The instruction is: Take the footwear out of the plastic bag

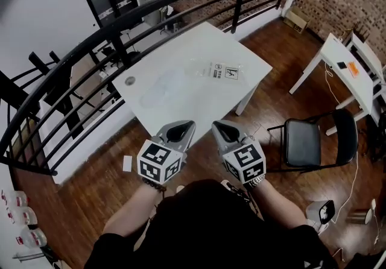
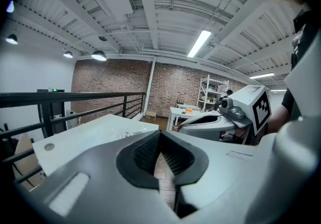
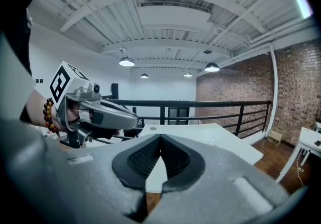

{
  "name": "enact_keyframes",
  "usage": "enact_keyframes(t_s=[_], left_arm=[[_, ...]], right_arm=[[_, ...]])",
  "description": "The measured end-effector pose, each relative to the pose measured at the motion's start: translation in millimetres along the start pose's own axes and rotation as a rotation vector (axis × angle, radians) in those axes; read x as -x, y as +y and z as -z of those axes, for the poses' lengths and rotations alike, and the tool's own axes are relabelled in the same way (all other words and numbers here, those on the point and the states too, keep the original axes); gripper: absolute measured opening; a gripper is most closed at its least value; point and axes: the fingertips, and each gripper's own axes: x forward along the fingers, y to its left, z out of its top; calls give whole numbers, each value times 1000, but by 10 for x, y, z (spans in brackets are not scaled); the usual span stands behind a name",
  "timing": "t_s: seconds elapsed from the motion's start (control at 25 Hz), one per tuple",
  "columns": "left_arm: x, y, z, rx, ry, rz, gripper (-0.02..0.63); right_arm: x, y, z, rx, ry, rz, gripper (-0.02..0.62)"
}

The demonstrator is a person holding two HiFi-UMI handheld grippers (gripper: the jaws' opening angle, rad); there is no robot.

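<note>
Close to the person's chest, the left tongs (image 1: pixel 186 129) and the right tongs (image 1: pixel 219 129) are hanging side by side, both pressed together and pinching nothing. Well ahead, the plastic bag (image 1: pixel 220 71) is lying on the white table (image 1: pixel 181 50), and no shoe is showing clearly, so this is fitting a time before the emptying or after it. Open floor (image 1: pixel 199 118) is lying between, with a railing (image 1: pixel 78 50) left and a chair (image 1: pixel 310 141) right.

Clear plastic bag (image 1: pixel 219 71) flat on white table (image 1: pixel 205 98); labelled
</note>
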Motion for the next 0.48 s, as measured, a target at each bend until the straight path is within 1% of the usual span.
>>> enact_keyframes(t_s=[0.24, 0.48], left_arm=[[-183, -290, 12, 6, 9, -50, 17], [-225, -452, 33, 5, 15, -86, 17]], right_arm=[[261, -151, 27, 28, -18, -46, -9], [422, -191, 64, 28, -22, -75, -9]])
